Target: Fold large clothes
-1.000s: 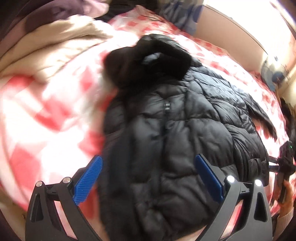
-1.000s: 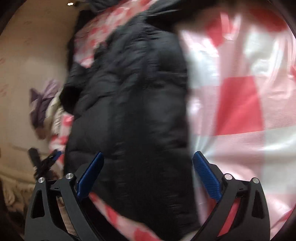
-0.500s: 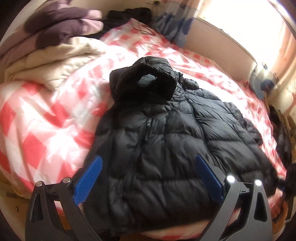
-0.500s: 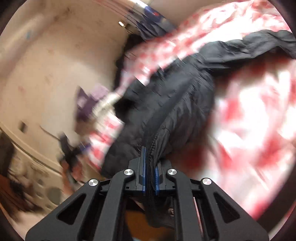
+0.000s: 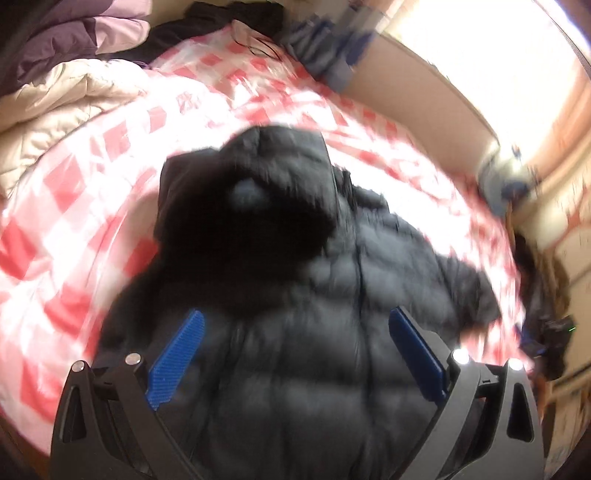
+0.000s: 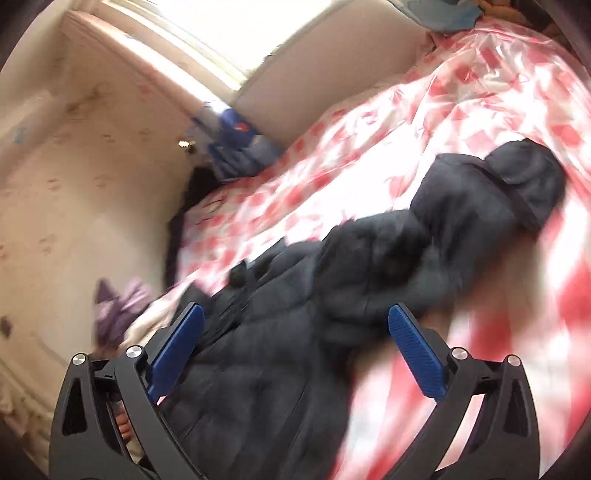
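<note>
Two grippers, left gripper (image 5: pixel 293 354) & right gripper (image 6: pixel 295 350), spread wide, right's jaws just opened, over puffy quilted black jacket (image 5: pixel 314 350).

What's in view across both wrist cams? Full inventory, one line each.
puffer jacket: 1, black, hooded, spread on the bed
bed cover: 1, red and white check, under the jacket
duvet: 1, cream, bunched at the bed's far left
purple bedding: 1, purple and lilac, behind the duvet
dark clothing: 1 heap, black, at the bed's far end
blue fabric: 1, blue, by the window ledge
left tongs: 1, black with blue pads, open over the jacket
right tongs: 1, same colours, jaws just opened, nothing between them
</note>
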